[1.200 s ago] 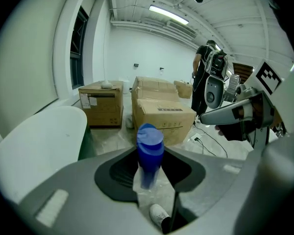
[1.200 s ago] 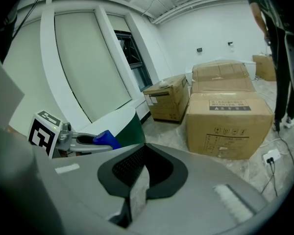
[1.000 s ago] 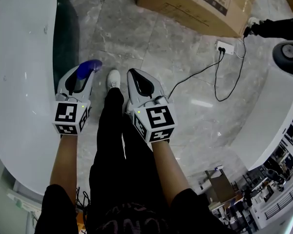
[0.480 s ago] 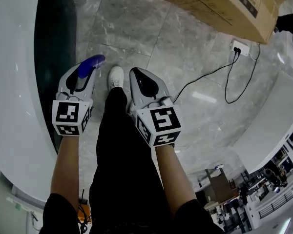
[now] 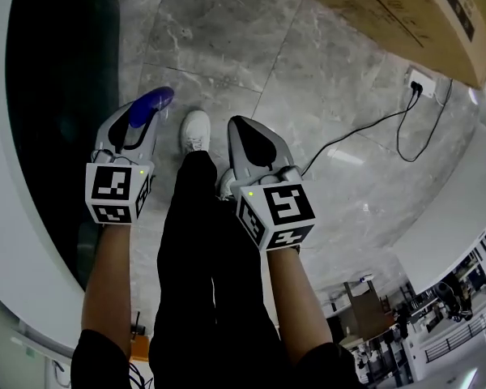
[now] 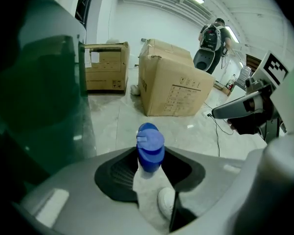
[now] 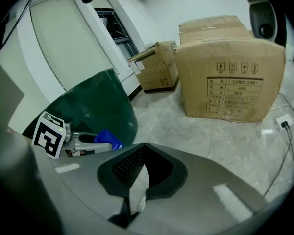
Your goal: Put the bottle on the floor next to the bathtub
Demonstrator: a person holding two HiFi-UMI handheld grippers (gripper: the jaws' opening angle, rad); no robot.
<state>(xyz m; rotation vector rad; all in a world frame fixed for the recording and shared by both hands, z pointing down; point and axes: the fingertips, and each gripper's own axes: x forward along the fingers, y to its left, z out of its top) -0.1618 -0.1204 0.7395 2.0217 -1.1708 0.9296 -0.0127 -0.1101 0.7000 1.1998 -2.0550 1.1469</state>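
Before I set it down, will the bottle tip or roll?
Probably light: the left tongs hold the bottle just under its cap. Its round cap suggests it could roll on the polished floor if tipped.

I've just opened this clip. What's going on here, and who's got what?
A person stands on the marble floor beside a dark-sided bathtub, with a handheld gripper in each hand. The left gripper has its jaws closed on a blue-capped bottle, held in the air close to the tub wall and not yet set down. The right gripper has its jaws together with nothing between them. A cardboard box sits further off.
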